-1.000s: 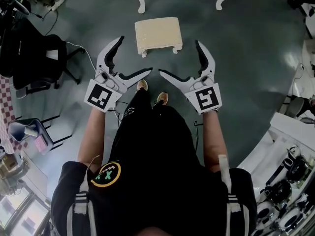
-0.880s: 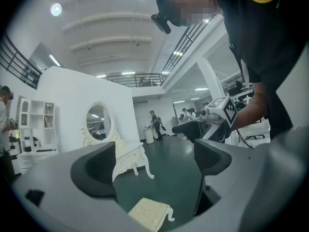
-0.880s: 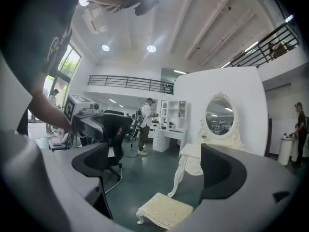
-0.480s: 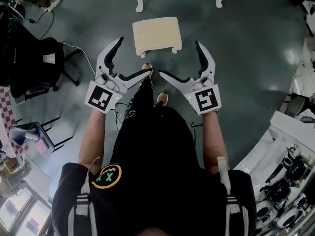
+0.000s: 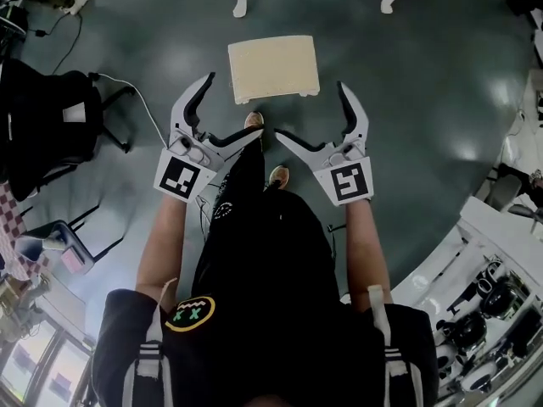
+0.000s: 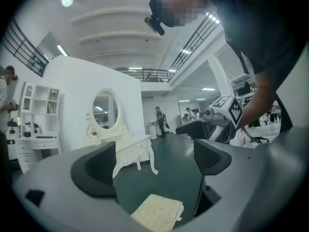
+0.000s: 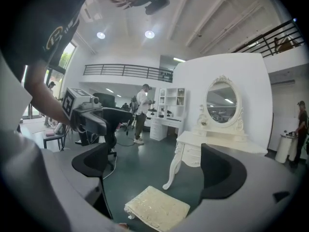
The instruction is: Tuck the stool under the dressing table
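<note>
Fingers (image 6: 94,175) of the left gripper (image 5: 233,102) are spread wide with nothing gripped, and those of the right gripper (image 5: 310,109) are likewise parted and empty. Both grippers are held over the dark green floor (image 5: 424,100), just short of the cream stool (image 5: 273,66), which is left untouched on the floor, just ahead of the person's shoe (image 5: 253,120). Beyond it, the white dressing table (image 7: 212,146) is seen, apart from the stool, which is not yet tucked under.

Bright overhead ceiling lights (image 7: 148,34), glare patches on glossy floor (image 5: 462,151) at right; gripper views heavy fisheye, dark vignetted corners.
</note>
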